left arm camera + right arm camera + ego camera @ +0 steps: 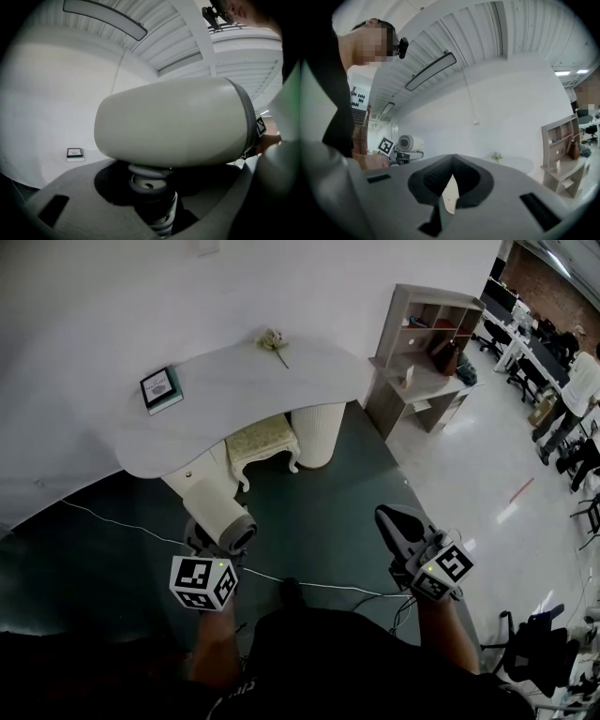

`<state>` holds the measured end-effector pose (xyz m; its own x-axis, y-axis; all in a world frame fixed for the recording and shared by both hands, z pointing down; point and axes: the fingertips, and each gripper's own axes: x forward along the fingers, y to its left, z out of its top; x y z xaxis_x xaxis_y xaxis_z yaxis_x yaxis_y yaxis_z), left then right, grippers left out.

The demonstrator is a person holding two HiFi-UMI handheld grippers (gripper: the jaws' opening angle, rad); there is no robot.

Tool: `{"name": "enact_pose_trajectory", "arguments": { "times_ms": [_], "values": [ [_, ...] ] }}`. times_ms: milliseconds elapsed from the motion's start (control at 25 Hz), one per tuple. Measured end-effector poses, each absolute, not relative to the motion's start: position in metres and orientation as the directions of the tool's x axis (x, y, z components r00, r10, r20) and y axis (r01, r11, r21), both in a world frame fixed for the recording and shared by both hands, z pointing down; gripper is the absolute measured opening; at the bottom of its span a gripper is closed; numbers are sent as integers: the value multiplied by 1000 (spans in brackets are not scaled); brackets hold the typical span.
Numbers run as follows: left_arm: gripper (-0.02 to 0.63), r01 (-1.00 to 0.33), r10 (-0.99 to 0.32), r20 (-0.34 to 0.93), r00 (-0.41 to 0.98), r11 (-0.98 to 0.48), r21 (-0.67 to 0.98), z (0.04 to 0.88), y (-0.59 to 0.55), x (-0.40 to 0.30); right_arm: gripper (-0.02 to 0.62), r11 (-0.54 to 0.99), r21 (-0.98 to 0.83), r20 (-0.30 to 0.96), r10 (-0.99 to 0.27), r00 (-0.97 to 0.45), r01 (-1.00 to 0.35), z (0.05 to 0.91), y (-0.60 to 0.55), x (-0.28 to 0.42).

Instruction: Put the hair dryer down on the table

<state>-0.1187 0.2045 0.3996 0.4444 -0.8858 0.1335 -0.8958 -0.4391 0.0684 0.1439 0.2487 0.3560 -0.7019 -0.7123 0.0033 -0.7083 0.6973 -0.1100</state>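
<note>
Head view: dryer (220, 512) is hanging at lower left, clear of the table (244, 395); bare tabletop is lying between book (161, 388) and flower (273, 339); shelf (422, 352) at upper right is holding small items.
Left gripper view: left gripper (152, 201) is clamping the dryer's handle.
Right gripper view: right gripper (449, 187) is pressing its jaws together on nothing.

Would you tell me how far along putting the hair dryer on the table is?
Done: the left gripper has the hair dryer by its handle. In hand: it hangs in the air, short of the white table. Left: carry it over, set it down, let go. The right gripper is shut, empty.
</note>
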Motion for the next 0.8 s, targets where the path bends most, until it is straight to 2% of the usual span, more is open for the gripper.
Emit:
{"name": "enact_pose_trajectory", "arguments": {
  "times_ms": [320,800],
  "values": [
    [207,-904,-898,112,426,-418,87,399,126,-177,6,716,-55,21,-696,-718,-696,342,182,92],
    [208,-920,-911,134,391,-383,85,408,81,-187,6,741,-113,-22,-667,-744,-661,354,115,84]
  ]
}}
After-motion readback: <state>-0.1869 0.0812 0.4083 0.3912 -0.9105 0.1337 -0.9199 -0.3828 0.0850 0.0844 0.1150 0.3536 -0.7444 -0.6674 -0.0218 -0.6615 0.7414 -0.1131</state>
